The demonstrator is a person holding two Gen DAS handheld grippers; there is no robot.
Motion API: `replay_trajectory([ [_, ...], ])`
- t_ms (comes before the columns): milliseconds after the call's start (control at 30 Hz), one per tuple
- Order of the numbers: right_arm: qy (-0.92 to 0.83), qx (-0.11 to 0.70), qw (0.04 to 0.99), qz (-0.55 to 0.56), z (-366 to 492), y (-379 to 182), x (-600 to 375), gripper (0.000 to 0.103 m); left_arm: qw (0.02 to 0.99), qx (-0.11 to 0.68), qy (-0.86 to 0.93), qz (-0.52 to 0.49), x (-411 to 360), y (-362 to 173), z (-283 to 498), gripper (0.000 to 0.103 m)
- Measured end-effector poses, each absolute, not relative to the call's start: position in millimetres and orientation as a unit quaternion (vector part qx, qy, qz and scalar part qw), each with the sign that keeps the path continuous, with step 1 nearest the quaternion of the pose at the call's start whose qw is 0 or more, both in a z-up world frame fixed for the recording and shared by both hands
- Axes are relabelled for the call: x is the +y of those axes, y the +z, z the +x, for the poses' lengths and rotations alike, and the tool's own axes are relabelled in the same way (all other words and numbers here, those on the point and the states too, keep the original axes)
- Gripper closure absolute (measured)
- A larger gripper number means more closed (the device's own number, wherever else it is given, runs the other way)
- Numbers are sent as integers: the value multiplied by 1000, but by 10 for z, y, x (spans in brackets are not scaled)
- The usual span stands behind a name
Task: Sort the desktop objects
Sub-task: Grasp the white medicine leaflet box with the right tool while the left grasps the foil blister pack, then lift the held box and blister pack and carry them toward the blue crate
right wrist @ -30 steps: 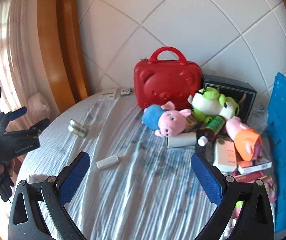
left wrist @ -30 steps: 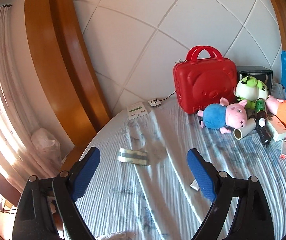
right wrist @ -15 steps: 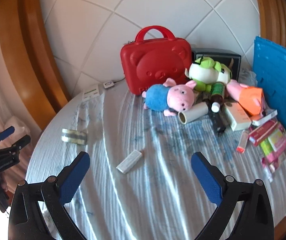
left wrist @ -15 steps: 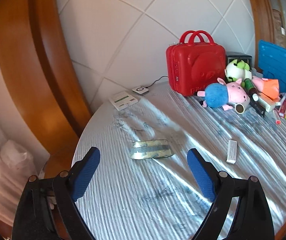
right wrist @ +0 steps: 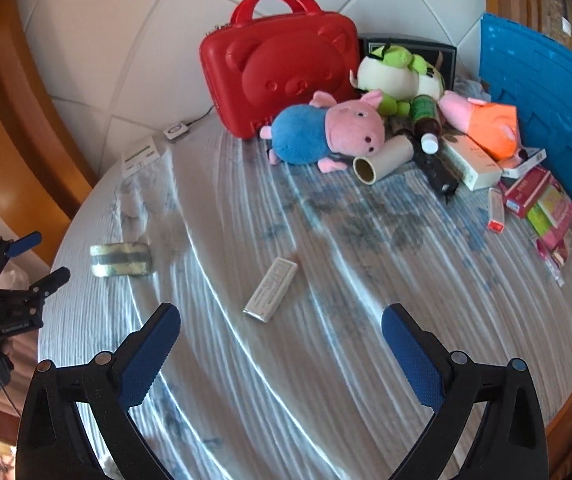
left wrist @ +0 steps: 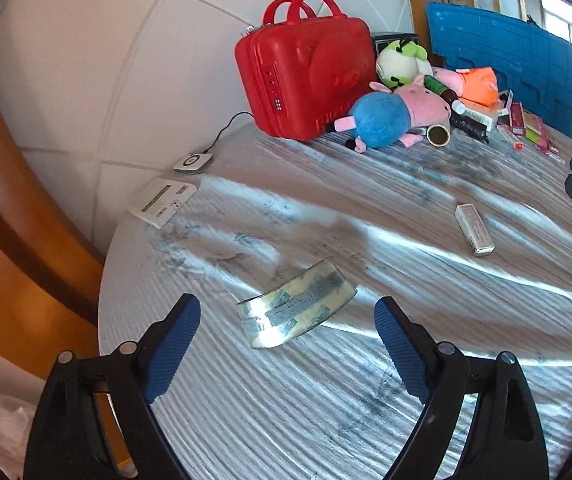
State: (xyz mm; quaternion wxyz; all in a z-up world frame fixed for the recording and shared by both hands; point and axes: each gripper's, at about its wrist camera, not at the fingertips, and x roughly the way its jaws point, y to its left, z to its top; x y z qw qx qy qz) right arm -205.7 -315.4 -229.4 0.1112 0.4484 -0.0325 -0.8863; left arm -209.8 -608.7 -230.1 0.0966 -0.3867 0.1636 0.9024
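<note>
The round surface (right wrist: 326, 360), covered in a striped white cloth with faint blue print, fills most of both views. At its far right stands a blue plastic panel (right wrist: 546, 92), and against the tiled wall a red bear-faced case (right wrist: 282, 68) stands upright. Leaning on the case lies a blue-and-pink pig plush (right wrist: 326, 134), with a green-and-white plush (right wrist: 400, 74) behind it and an orange-dressed pig plush (right wrist: 482, 126) to the right (a brown bottle (right wrist: 426, 120) lies between those two). A cardboard tube (right wrist: 382, 158) rests just in front of the blue pig, and small coloured boxes (right wrist: 542, 204) crowd the right edge. Nearer, a roll of clear tape (left wrist: 298, 306) lies on the cloth just ahead of the left tool (left wrist: 286, 340), whose blue pads stand wide apart with nothing between them. A small white box (right wrist: 272, 290) lies flat just beyond the right tool (right wrist: 280, 348), likewise spread wide and empty.
</note>
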Motion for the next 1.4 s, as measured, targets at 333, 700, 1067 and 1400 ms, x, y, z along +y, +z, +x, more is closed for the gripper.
replay_trajectory([
  [333,-854,-39,61,515,-2560,-2901,-3462,15,205,224,864,-402,-6180,-2556,-2454,14],
  [700,-827,-7,18,562,-2887,-3291,-3642,44,263,216,838,-427,-6295,-2888,-2786,24],
  [1067,-825,19,36,564,-2860,-3397,-3658,76,243,116,834,-482,-6393,-3130,-2624,88],
  [1400,-845,-12,68,530,-2554,-3022,-3493,77,214,96,861,-451,-6413,-2763,-2343,96],
])
